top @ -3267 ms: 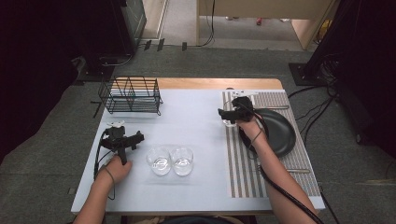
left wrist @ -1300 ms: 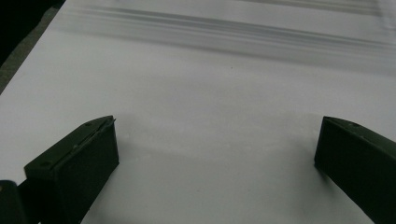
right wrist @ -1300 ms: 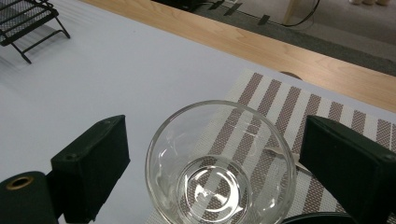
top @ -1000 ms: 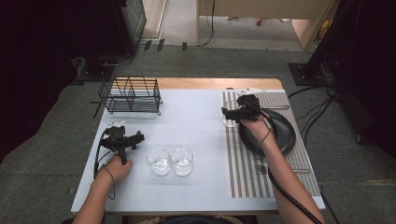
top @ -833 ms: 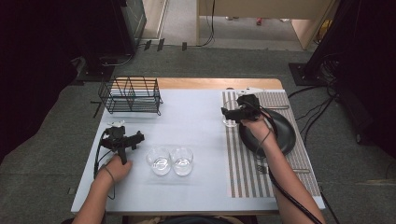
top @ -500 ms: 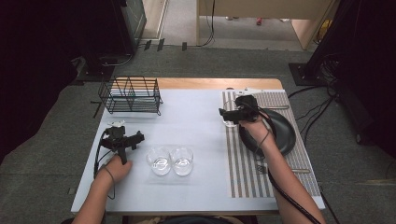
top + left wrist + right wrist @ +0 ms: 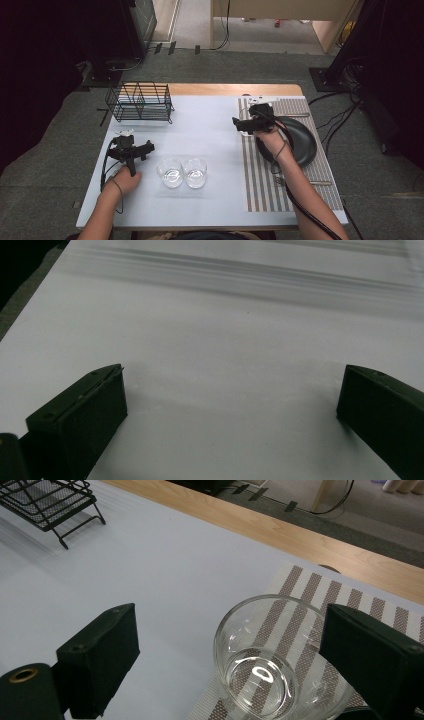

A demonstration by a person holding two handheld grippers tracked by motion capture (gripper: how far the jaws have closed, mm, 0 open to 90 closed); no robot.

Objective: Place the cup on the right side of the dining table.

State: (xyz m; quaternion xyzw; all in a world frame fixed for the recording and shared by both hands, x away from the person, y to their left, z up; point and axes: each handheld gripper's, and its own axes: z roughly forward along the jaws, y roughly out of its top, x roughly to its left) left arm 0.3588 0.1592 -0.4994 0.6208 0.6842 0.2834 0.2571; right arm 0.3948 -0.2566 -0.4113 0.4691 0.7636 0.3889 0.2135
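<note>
right claw (image 7: 227,650) shifted slightly left, straddling glass bowl (image 7: 280,660).

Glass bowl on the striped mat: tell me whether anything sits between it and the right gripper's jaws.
Nothing visible does. In the right gripper view the glass bowl stands on the striped mat between the open jaws of the right gripper, closer to one jaw. Only bare table and mat surround it; the wire rack stands far off.
</note>
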